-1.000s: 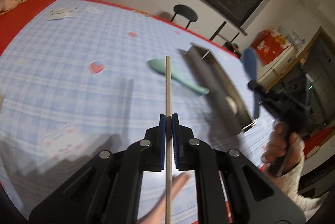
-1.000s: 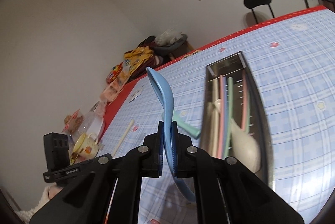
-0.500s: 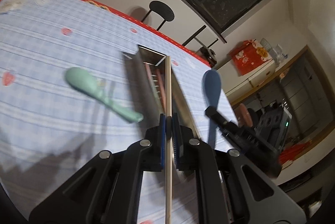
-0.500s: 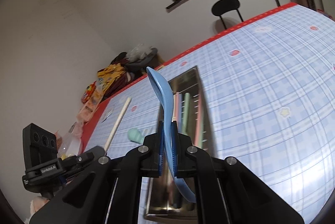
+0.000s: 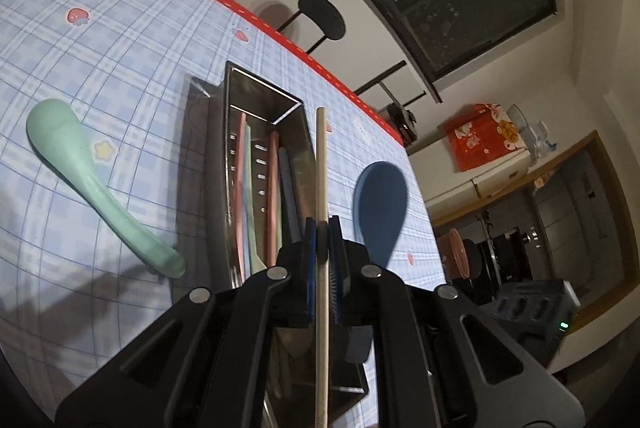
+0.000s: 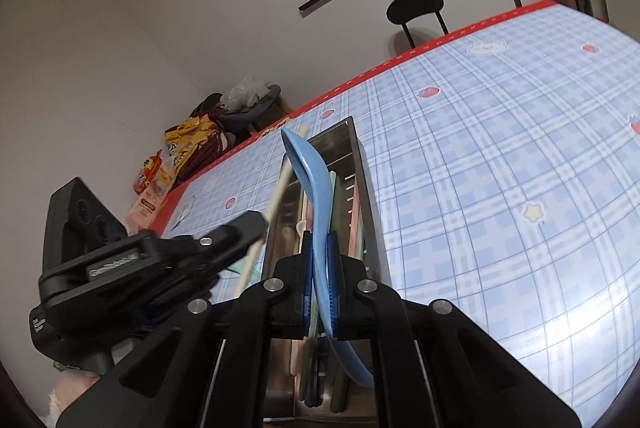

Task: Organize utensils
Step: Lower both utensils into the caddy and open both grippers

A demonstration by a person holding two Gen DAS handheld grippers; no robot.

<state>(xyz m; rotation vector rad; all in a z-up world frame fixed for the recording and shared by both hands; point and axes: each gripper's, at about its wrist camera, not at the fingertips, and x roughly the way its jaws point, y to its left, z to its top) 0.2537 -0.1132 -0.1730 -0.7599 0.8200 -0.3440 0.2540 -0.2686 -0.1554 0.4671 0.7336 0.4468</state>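
Observation:
A long steel utensil tray (image 5: pixel 240 86) (image 6: pixel 370 196) lies on the blue checked tablecloth (image 5: pixel 100 40) with several pink, green and grey sticks in it. My left gripper (image 5: pixel 321 228) is shut on a pale wooden chopstick (image 5: pixel 321 164), held above the tray's right wall. That chopstick (image 6: pixel 276 202) also shows in the right wrist view, over the tray's left wall. My right gripper (image 6: pixel 319 246) is shut on a blue spoon (image 6: pixel 316 184), its bowl pointing up over the tray. The blue spoon (image 5: pixel 380 204) hangs to the right of the tray. A mint green spoon (image 5: pixel 92 184) lies on the cloth left of the tray.
A black chair (image 5: pixel 320 16) (image 6: pixel 416 6) stands behind the table's red far edge. Snack bags and clothes (image 6: pixel 192 140) pile up at the far left corner. A red box (image 5: pixel 480 136) sits on a cabinet to the right. Open cloth spreads right of the tray (image 6: pixel 500 188).
My left gripper has swung right with the chopstick, from beside the green spoon to over the tray. The right gripper drifted slightly, bringing the blue spoon over the tray.

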